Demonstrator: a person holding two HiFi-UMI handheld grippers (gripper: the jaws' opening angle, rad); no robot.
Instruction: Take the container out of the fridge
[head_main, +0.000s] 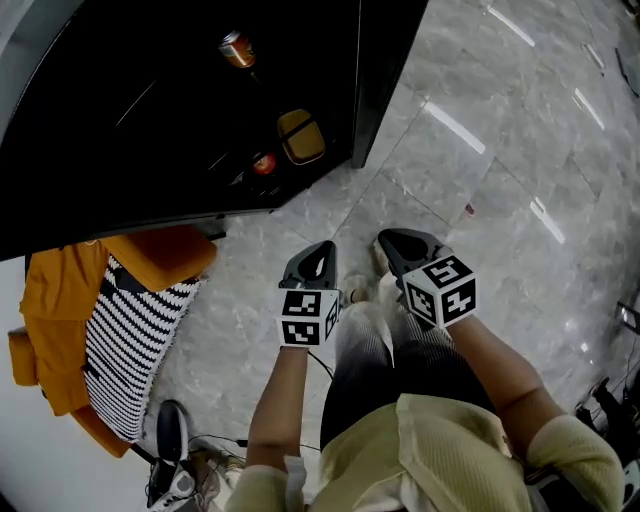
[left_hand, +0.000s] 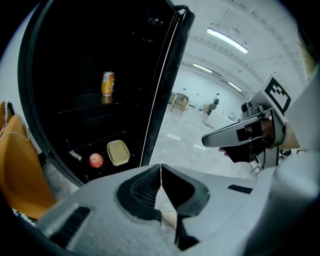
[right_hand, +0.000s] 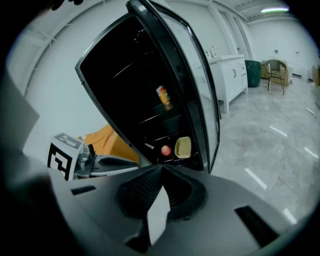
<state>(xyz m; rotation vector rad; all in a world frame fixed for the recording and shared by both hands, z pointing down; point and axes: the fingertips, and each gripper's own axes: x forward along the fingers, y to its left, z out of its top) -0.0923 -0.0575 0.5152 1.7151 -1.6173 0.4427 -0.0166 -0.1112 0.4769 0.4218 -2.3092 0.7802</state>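
The black fridge (head_main: 150, 120) stands open ahead of me. On its low shelf rests a pale yellow container (head_main: 301, 137) (left_hand: 118, 152) (right_hand: 182, 147) with a red apple (head_main: 264, 163) (left_hand: 96, 160) (right_hand: 165, 150) beside it. An orange can (head_main: 237, 49) (left_hand: 107, 83) (right_hand: 163, 95) stands on a higher shelf. My left gripper (head_main: 312, 262) (left_hand: 161, 167) and right gripper (head_main: 402, 244) (right_hand: 161, 169) hang side by side over the floor, short of the fridge, both shut with nothing between the jaws.
The fridge door (left_hand: 165, 85) (right_hand: 192, 85) stands open to the right of the shelves. An orange cloth and a striped cloth (head_main: 130, 345) lie over a seat at the left. Grey marble floor (head_main: 500, 180) spreads to the right, with chairs (right_hand: 274, 70) far off.
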